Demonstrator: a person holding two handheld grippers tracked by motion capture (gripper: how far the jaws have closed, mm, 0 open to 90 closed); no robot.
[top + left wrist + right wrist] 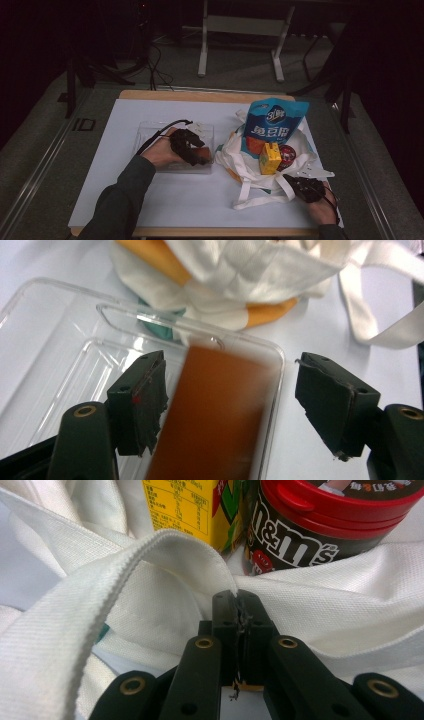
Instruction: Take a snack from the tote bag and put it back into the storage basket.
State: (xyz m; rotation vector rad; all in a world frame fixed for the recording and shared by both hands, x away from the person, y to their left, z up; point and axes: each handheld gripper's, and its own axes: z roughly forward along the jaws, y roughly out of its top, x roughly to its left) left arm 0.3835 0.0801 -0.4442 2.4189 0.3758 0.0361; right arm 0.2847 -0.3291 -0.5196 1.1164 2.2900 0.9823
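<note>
White tabletop: right fingers (239, 600) clench bag (350, 615) by m&m's tub (320, 525); left fingers (230, 405) released.

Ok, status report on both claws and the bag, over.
Left claw open over clear tray, blurred orange-brown item between jaws. Right claw shut on white bag fabric. Nothing in the way.
</note>
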